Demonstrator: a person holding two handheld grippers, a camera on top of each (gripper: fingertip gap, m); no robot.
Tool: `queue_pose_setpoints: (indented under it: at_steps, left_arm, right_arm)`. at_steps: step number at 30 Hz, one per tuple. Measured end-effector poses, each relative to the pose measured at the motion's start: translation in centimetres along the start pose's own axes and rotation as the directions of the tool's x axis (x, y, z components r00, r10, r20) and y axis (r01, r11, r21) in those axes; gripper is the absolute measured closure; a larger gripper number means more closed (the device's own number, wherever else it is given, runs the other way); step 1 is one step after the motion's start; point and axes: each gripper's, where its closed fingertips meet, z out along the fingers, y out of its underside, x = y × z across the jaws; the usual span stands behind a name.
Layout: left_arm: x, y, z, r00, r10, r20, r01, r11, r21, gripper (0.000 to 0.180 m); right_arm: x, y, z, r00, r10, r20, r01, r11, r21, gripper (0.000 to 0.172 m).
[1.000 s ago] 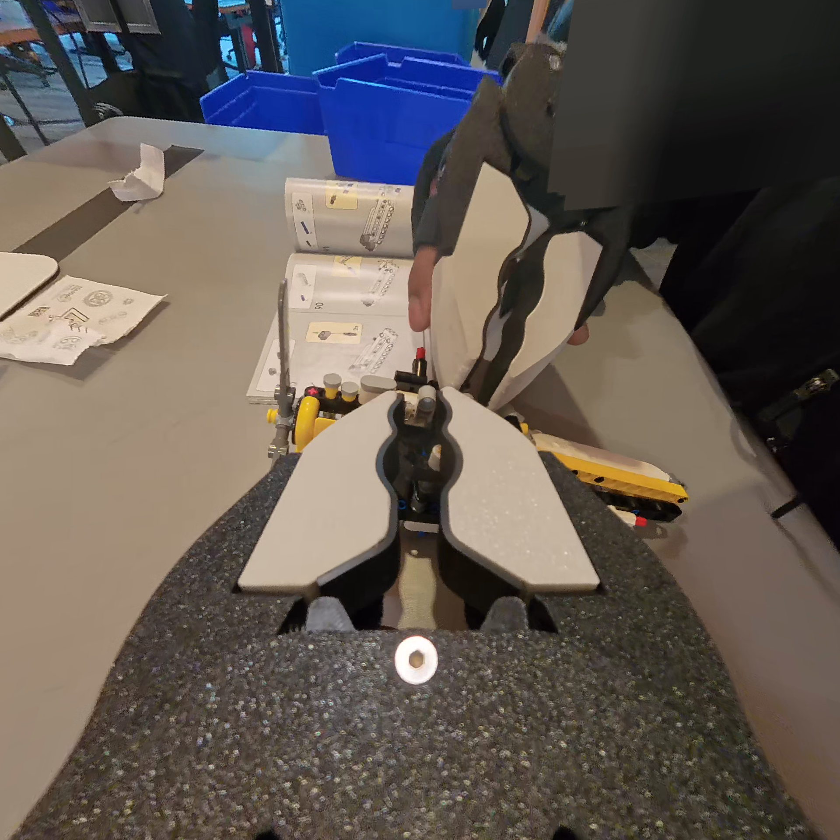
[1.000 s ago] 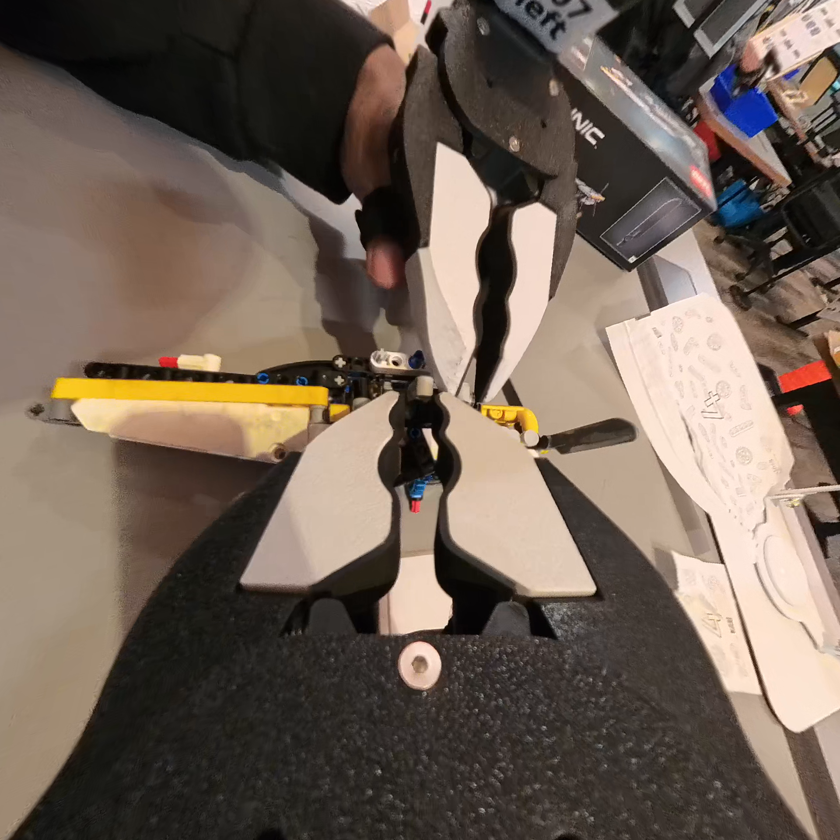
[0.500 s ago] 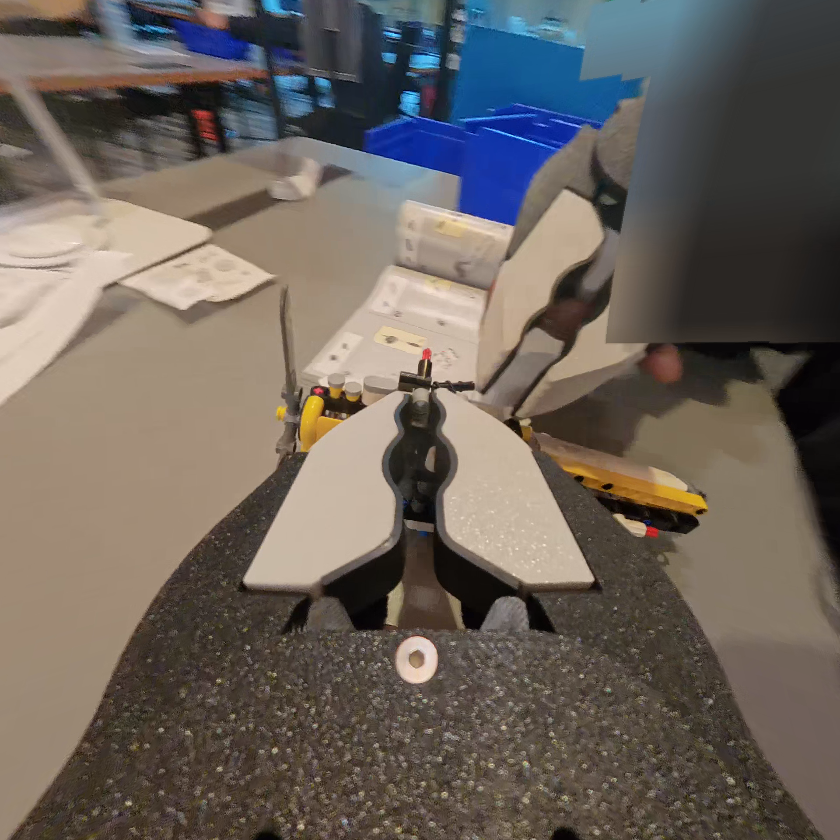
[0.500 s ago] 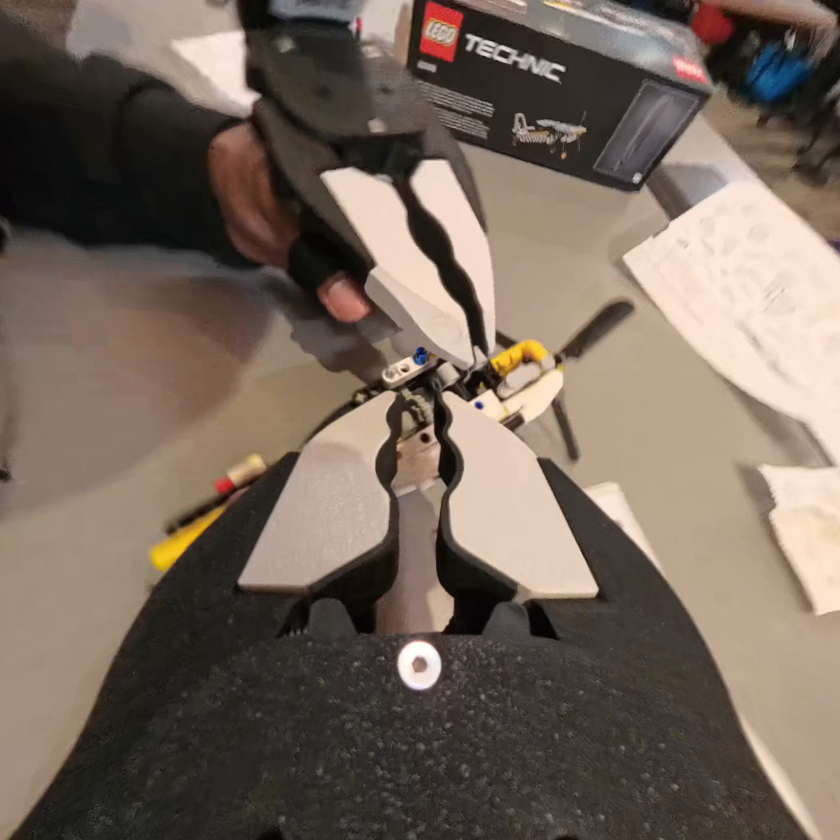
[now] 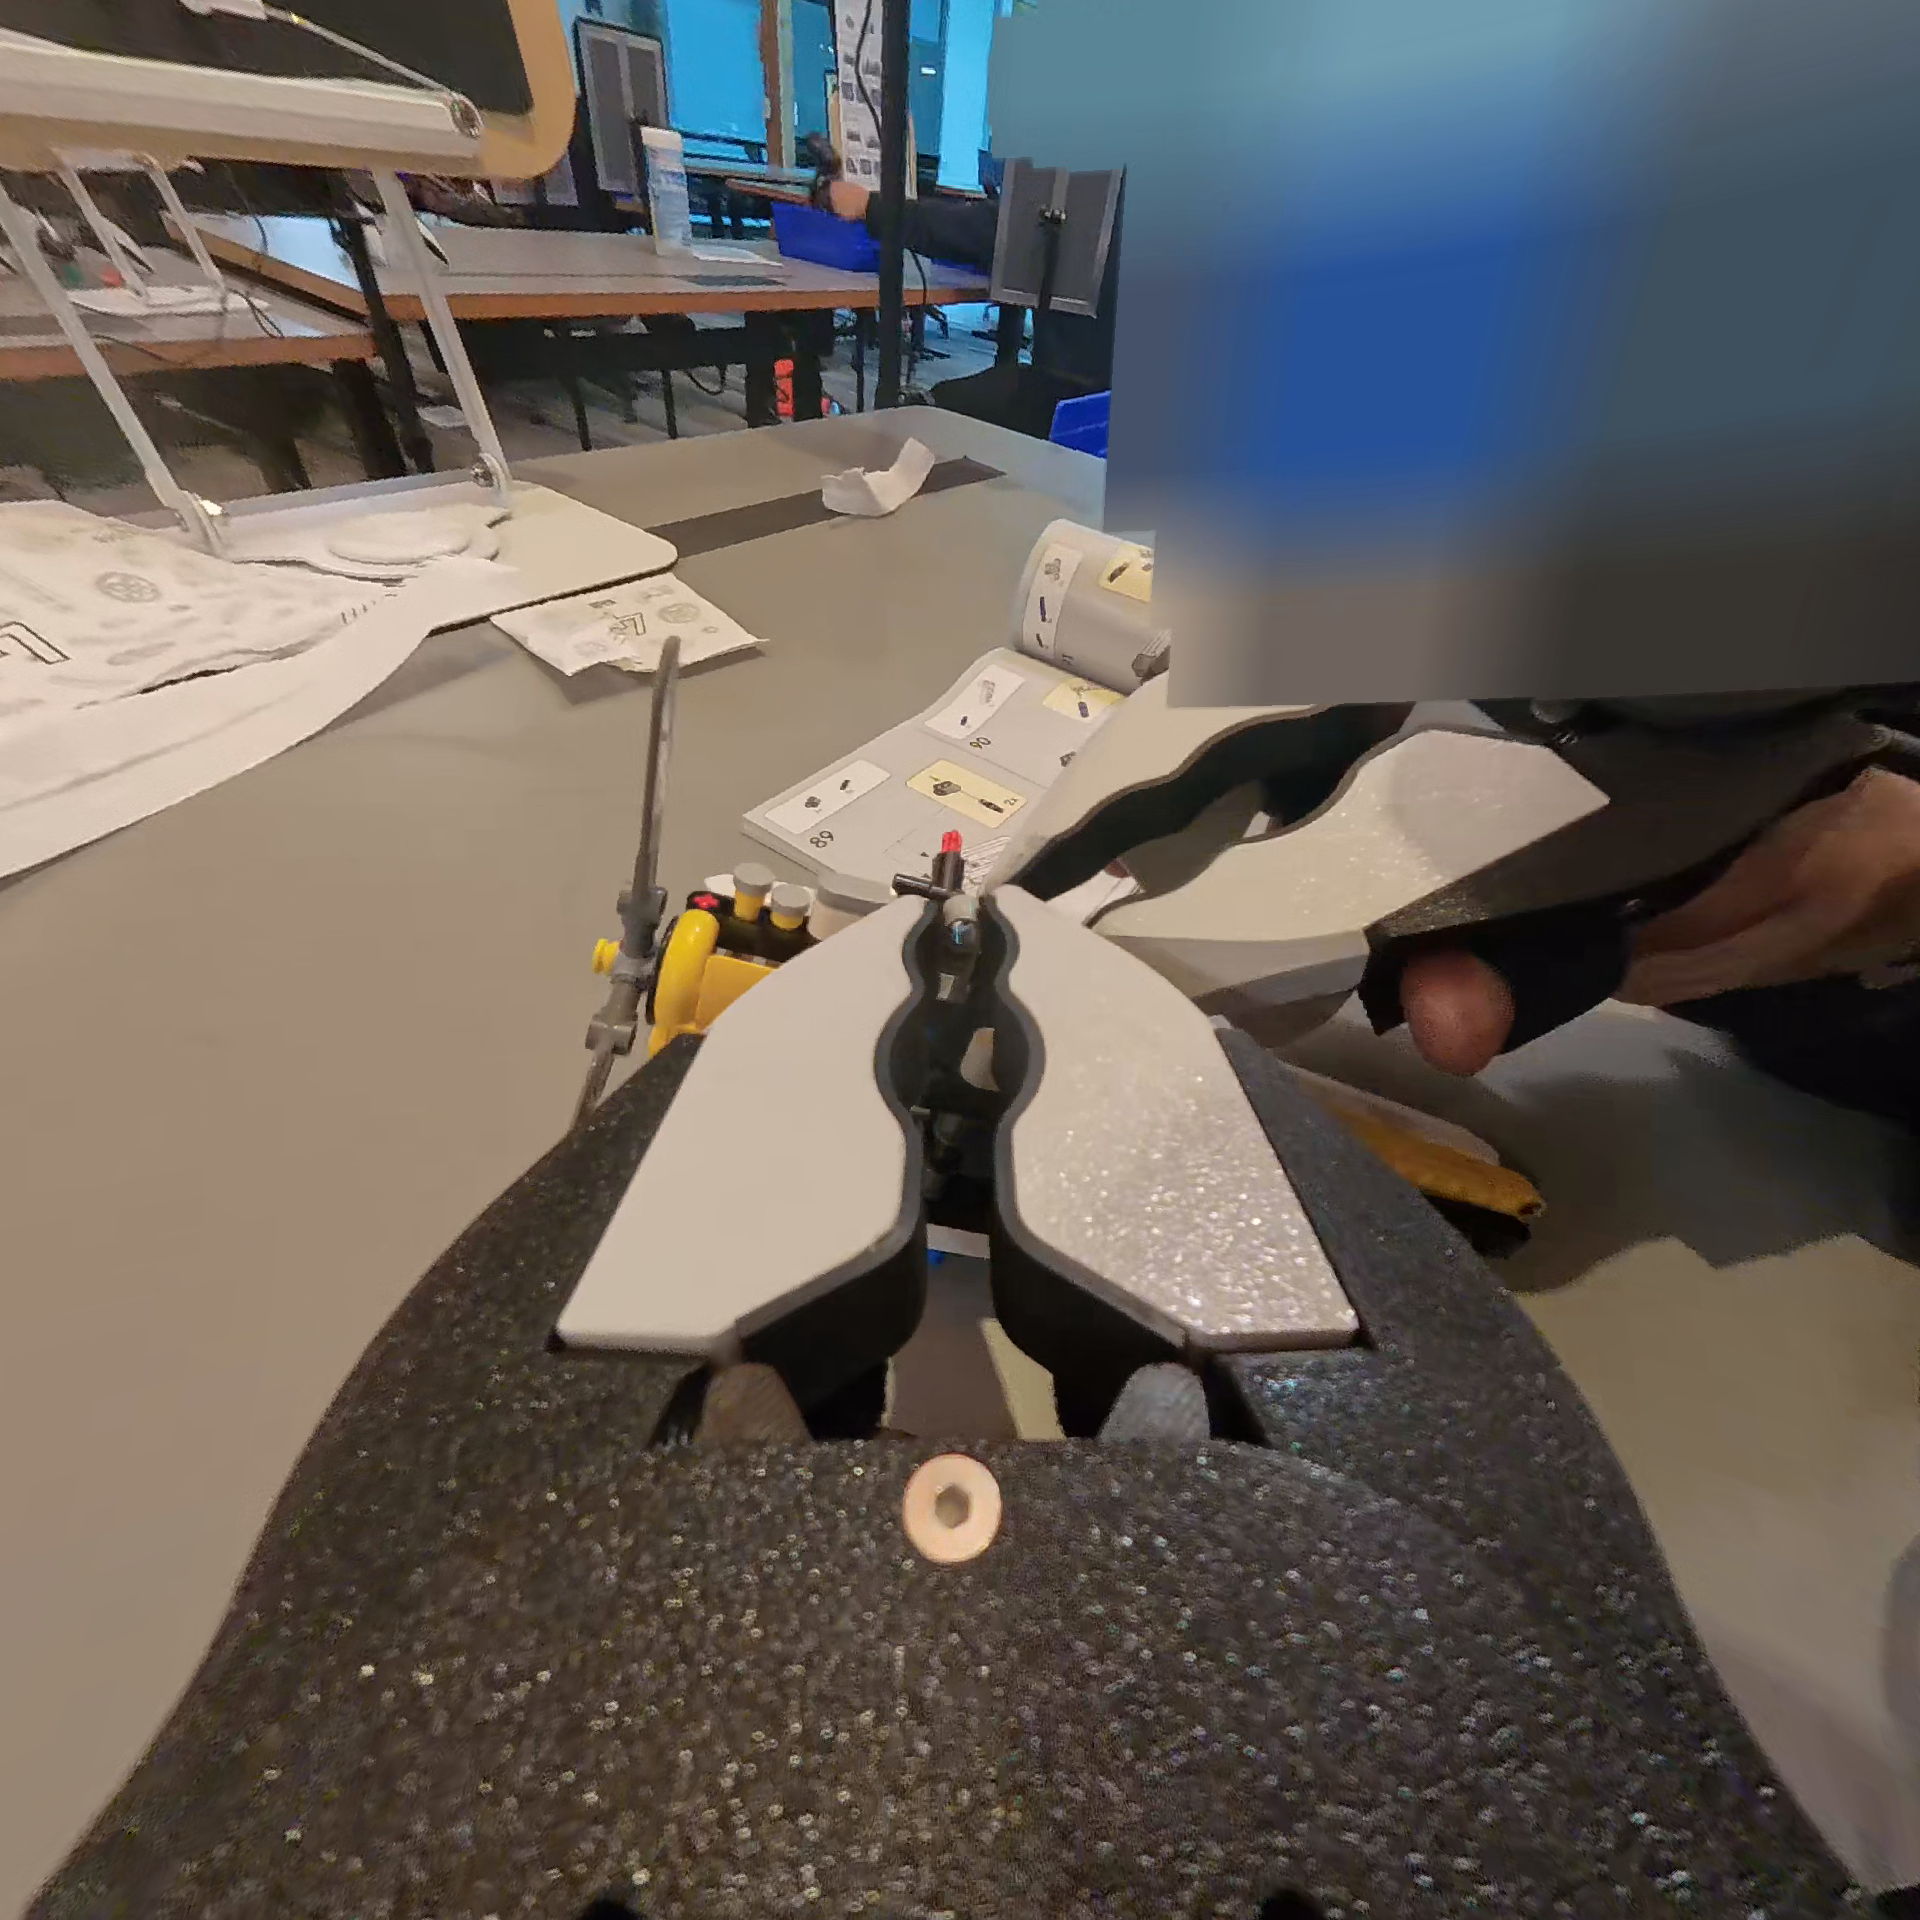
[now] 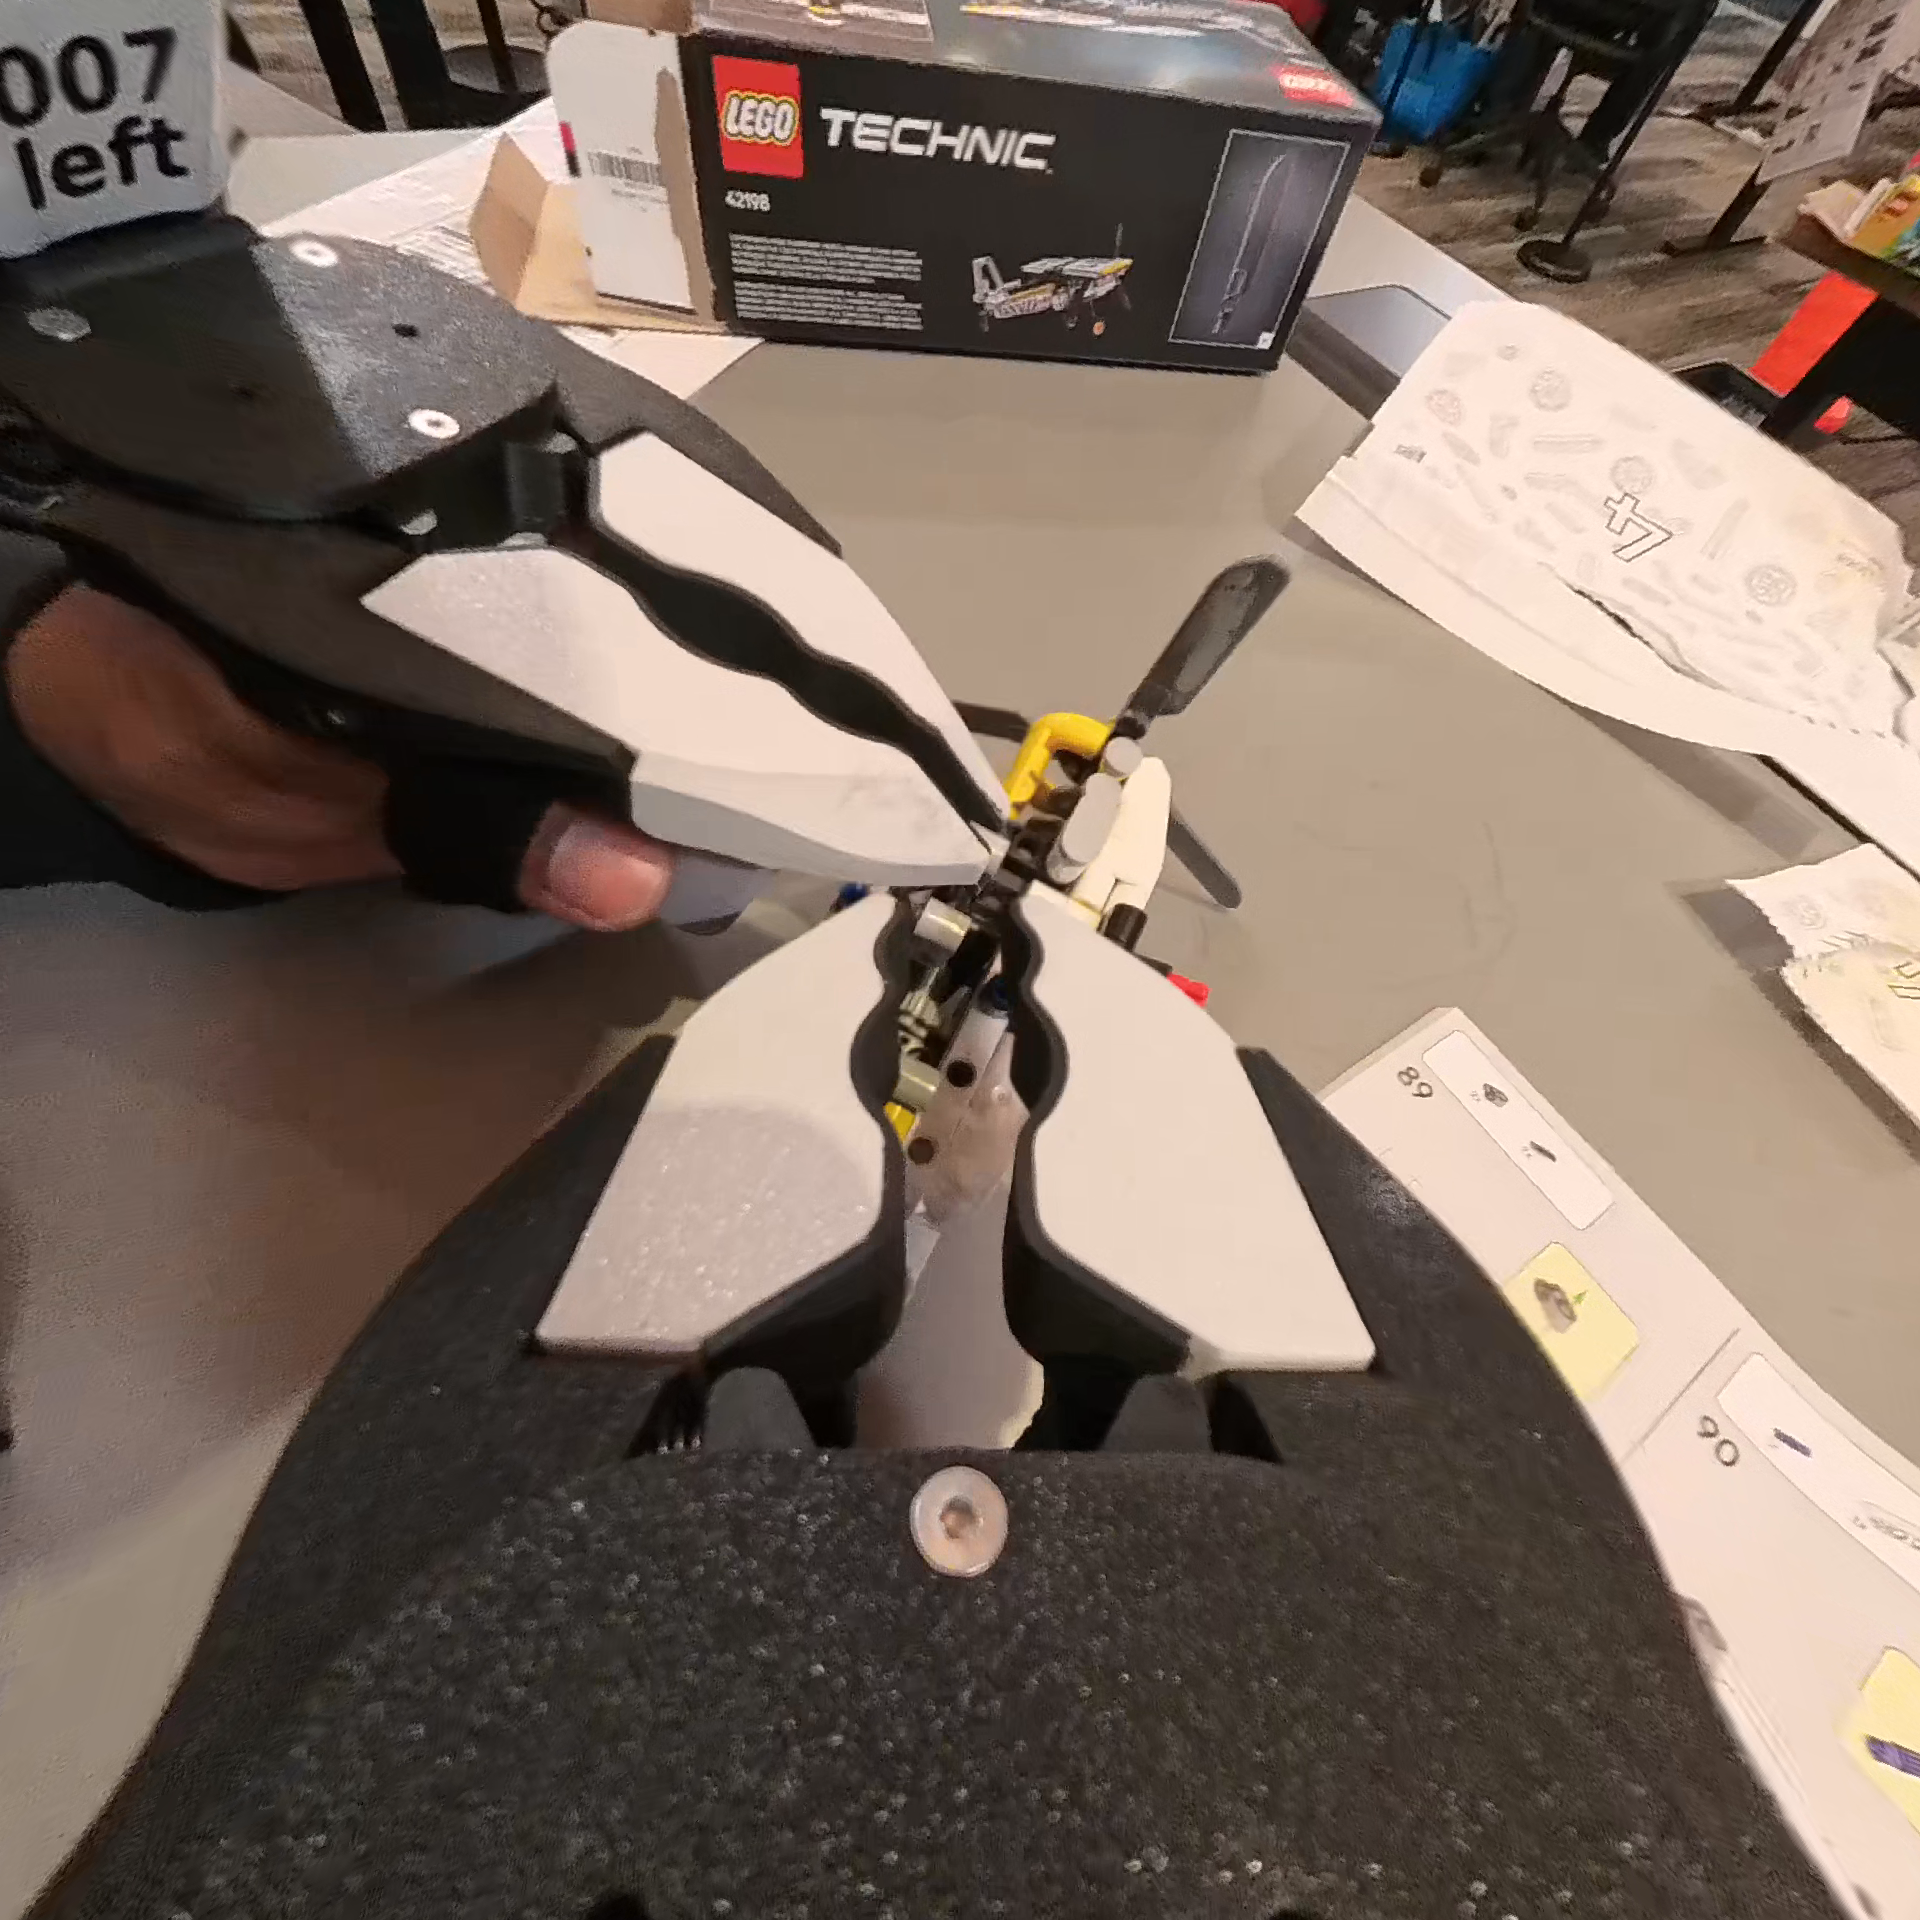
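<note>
Through my left wrist view, my left gripper (image 5: pixel 958 920) has its fingers closed on a small grey and black part at the top of the toy plane model (image 5: pixel 727 961), the pads pressing it right at the tips. A red-tipped black pin (image 5: pixel 945 862) stands just beyond them. The model's yellow nose and grey propeller blade (image 5: pixel 655 769) poke out to the left of my fingers, and a yellow wing (image 5: pixel 1434 1169) lies on the grey table (image 5: pixel 260 987) to the right. My right gripper (image 5: pixel 1013 883) comes in from the right, its tips touching the same spot. An open instruction booklet (image 5: pixel 935 769) lies behind, torn paper bags (image 5: pixel 156 644) to the left.

Through my right wrist view, my right gripper (image 6: pixel 971 920) is clamped on a black beam of the model (image 6: pixel 1091 821), both pads against it. My left gripper (image 6: pixel 992 831) reaches in from the left, its tips nearly together on the same black part just ahead of mine. The dark propeller blade (image 6: pixel 1195 644) sticks up beyond. A black box (image 6: pixel 1018 187) stands at the far edge of the table (image 6: pixel 1351 831), the booklet (image 6: pixel 1662 1351) at the right
</note>
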Motion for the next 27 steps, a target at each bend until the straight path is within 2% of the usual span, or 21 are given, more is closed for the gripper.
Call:
queue_pose_setpoints:
  at_steps: [2, 15, 16, 18, 21, 22, 25, 27]
  left_arm:
    - [0.0, 0.0, -0.2, 1.0, 0.024, 0.009, -0.024, 1.0, 0.003, 0.172]
    - [0.6, -0.1, -0.6, 0.972, 0.215, 0.094, -0.219, 0.975, 0.027, 0.177]
    - [-1.1, -0.4, -1.1, 0.966, 0.178, 0.186, -0.188, 0.981, 0.041, 0.18]
    - [-2.6, -0.6, -1.6, 0.985, 0.042, 0.17, -0.054, 0.996, 0.066, 0.179]
    - [0.3, -0.2, -0.9, 0.965, 0.235, 0.113, -0.24, 0.97, 0.038, 0.179]
    - [0.5, -0.2, -0.7, 0.967, 0.232, 0.104, -0.236, 0.971, 0.032, 0.179]
    - [0.2, -0.8, -0.6, 0.993, 0.108, 0.044, -0.111, 0.992, 0.061, 0.178]
    - [0.5, -0.7, -0.2, 0.996, 0.088, 0.005, -0.088, 0.995, 0.036, 0.169]
  right_arm:
    - [-0.4, 0.2, 0.2, 1.0, 0.013, 0.008, -0.013, 1.0, -0.003, 0.162]
    - [-0.7, 0.4, -0.8, 0.998, -0.007, -0.064, 0.009, 1.0, 0.029, 0.164]
    - [-0.6, 0.6, -1.1, 0.997, -0.004, -0.071, 0.007, 1.0, 0.03, 0.164]
    - [0.1, 1.1, -2.0, 0.994, -0.005, -0.113, 0.01, 0.999, 0.043, 0.164]
    - [0.7, 1.4, -2.4, 0.993, 0.026, -0.113, -0.019, 0.998, 0.059, 0.164]
    - [0.7, 1.4, -2.4, 0.994, 0.025, -0.109, -0.018, 0.998, 0.059, 0.164]
    - [0.3, 1.3, -2.4, 0.995, 0.001, -0.097, 0.005, 0.998, 0.064, 0.164]
    - [0.1, 1.2, -2.4, 0.996, -0.006, -0.085, 0.012, 0.997, 0.07, 0.164]
